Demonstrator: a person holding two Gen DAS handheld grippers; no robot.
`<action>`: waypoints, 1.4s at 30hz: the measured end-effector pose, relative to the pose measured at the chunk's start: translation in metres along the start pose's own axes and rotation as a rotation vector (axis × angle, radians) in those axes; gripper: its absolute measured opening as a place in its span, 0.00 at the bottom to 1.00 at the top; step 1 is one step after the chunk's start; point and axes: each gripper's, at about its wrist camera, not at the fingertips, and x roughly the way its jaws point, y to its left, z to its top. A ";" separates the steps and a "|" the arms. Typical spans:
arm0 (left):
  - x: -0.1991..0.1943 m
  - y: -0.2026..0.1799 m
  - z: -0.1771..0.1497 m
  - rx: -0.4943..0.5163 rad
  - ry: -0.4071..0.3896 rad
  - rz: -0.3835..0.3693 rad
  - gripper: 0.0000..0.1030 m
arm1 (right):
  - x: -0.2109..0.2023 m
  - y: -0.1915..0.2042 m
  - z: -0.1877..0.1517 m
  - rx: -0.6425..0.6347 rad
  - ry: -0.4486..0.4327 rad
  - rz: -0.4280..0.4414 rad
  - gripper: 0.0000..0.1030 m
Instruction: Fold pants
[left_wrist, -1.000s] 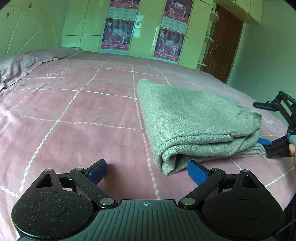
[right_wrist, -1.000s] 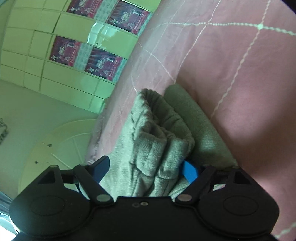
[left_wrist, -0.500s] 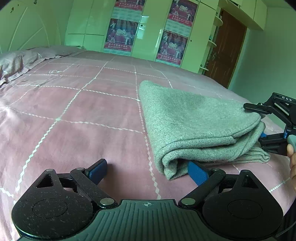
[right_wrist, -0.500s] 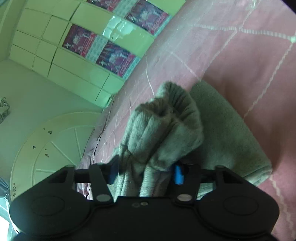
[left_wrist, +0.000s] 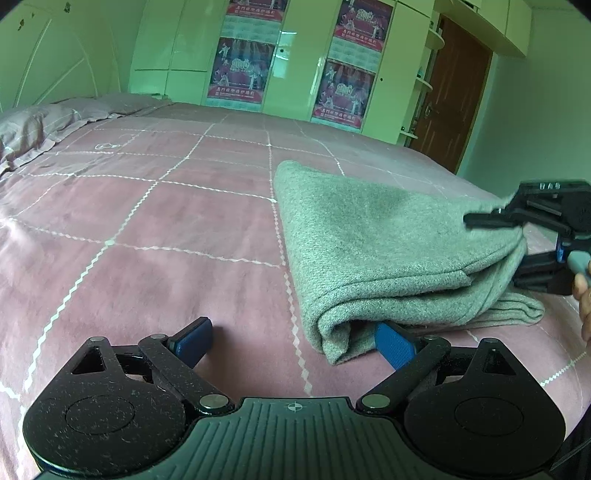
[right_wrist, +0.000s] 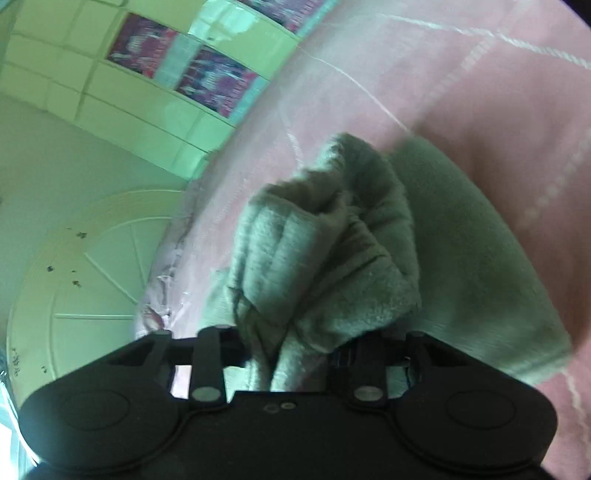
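The grey pants (left_wrist: 388, 243) lie folded in layers on the pink bed. My left gripper (left_wrist: 295, 338) is open at the near left corner of the stack; its right blue pad (left_wrist: 393, 341) sits under the folded edge and its left pad rests on bare sheet. My right gripper (left_wrist: 517, 251) is at the stack's right end, shut on the upper layers. In the right wrist view the right gripper (right_wrist: 291, 350) pinches a bunched wad of the pants (right_wrist: 325, 258), lifted off the lower layer (right_wrist: 480, 266).
The pink checked bedspread (left_wrist: 147, 229) stretches left and behind the pants. A pillow (left_wrist: 33, 129) lies at the far left. Green wardrobes with posters (left_wrist: 288, 62) and a brown door (left_wrist: 454, 96) stand beyond the bed.
My right gripper has closed on the right end of the pants and lifted the upper layers. My left gripper has stayed open, its right pad now further under the folded edge.
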 end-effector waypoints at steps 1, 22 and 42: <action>0.005 -0.001 0.004 0.009 0.006 0.004 0.91 | -0.003 0.010 -0.001 -0.023 -0.016 0.014 0.27; 0.017 0.005 -0.008 0.013 -0.033 0.133 1.00 | -0.052 -0.071 -0.008 0.120 -0.101 -0.048 0.24; 0.005 0.000 -0.010 0.035 -0.018 0.124 1.00 | -0.065 -0.050 0.007 0.085 -0.111 -0.045 0.88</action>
